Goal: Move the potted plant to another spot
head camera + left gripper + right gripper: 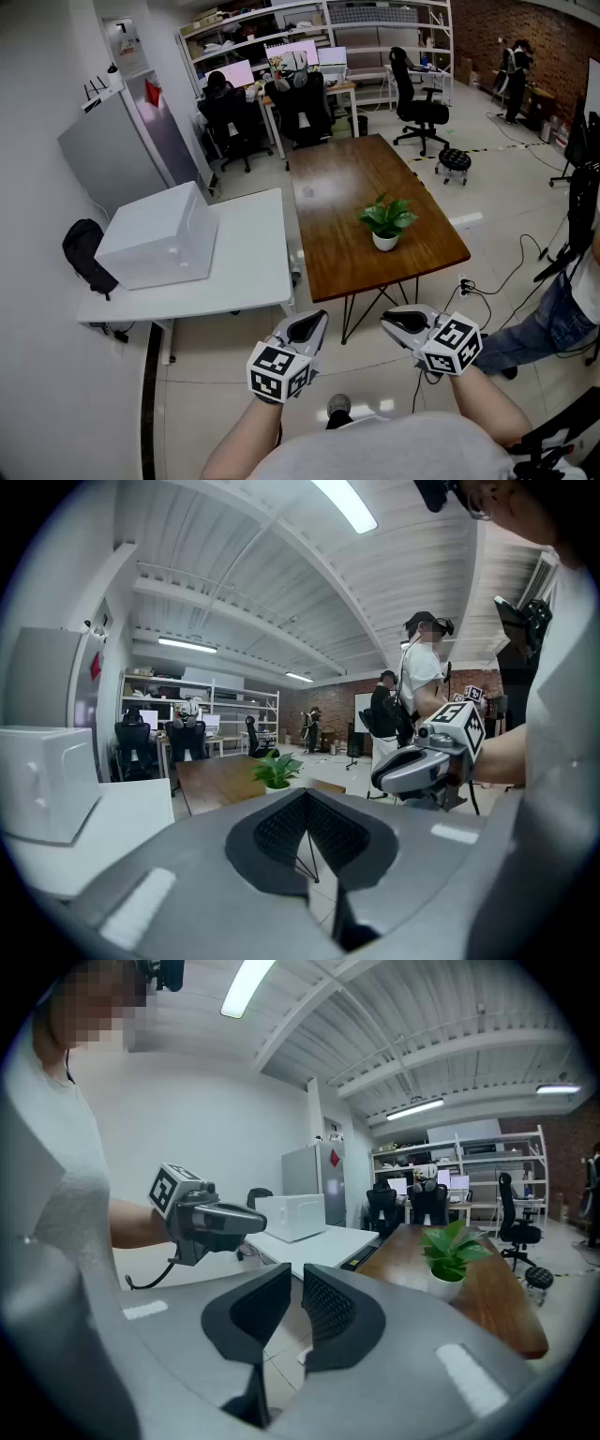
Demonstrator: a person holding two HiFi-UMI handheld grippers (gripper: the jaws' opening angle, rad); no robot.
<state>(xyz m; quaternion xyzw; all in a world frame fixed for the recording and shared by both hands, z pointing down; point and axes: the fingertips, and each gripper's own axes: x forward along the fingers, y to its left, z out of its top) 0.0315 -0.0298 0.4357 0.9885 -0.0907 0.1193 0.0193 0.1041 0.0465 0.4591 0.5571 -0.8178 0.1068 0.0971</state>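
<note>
Near front right corner of wooden table (342, 187): potted plant (385, 225), upright, white pot partly masked by leaves. Both grippers over floor, short of table edge, well apart from plant. Left gripper (309, 325): jaws pressed together, nothing between. Right gripper (398, 322): jaws almost touching, thin slit only, empty. Left gripper view: pot hidden behind gripper housing, leaves only. Head view, right edge: bystander (548, 323) cut off, jeans leg only.
</note>
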